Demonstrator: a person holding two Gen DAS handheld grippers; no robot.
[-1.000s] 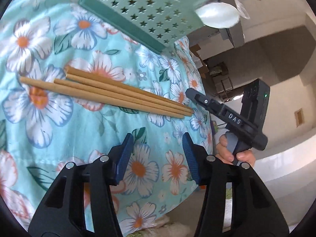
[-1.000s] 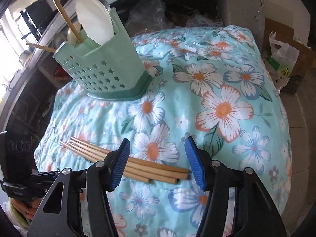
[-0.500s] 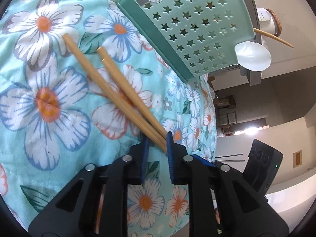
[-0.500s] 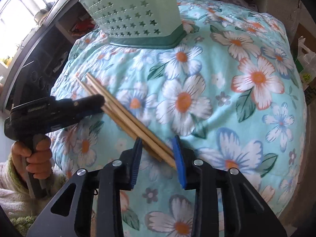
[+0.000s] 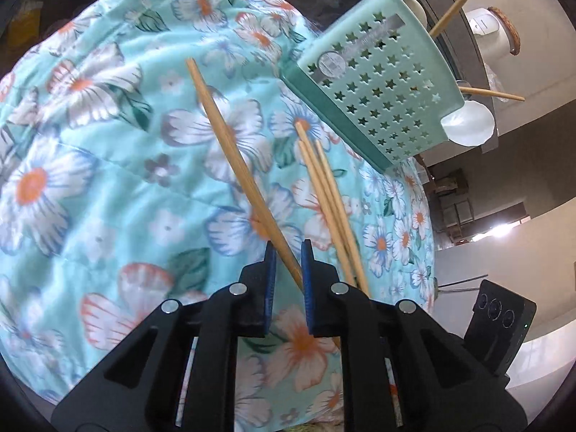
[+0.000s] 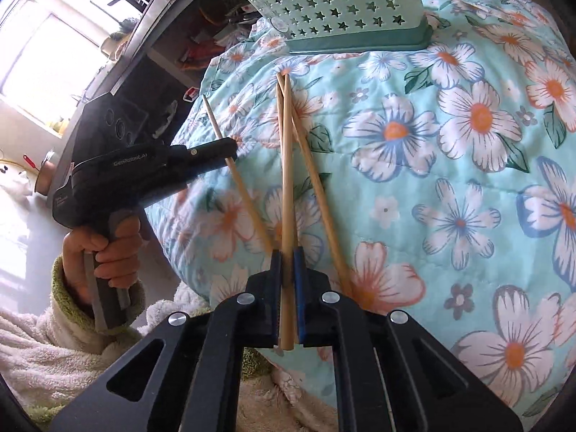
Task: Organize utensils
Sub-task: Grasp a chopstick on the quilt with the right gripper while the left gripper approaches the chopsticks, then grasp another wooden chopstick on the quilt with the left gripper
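My left gripper (image 5: 288, 248) is shut on one wooden chopstick (image 5: 230, 144), which slants up and left over the floral cloth. In the right wrist view the same gripper (image 6: 232, 147) holds that chopstick (image 6: 244, 198) near its middle. My right gripper (image 6: 287, 252) is shut on the thick ends of what looks like two chopsticks (image 6: 286, 162), which point toward the mint star-holed basket (image 6: 334, 3). A third chopstick (image 6: 316, 194) slants off to their right on the cloth. The basket (image 5: 378, 93) holds more chopsticks and a white spoon (image 5: 468, 126).
A turquoise floral quilt (image 6: 468, 180) covers a rounded, raised surface that drops away on every side. A person's hand (image 6: 104, 248) in a fuzzy cream and green sleeve grips the left tool. Shelves and a bright window lie at the far left.
Both grippers came down onto the bundle of chopsticks and shut on them. The left one has pulled a single chopstick away from the others, and the bundle has swung to point at the basket.
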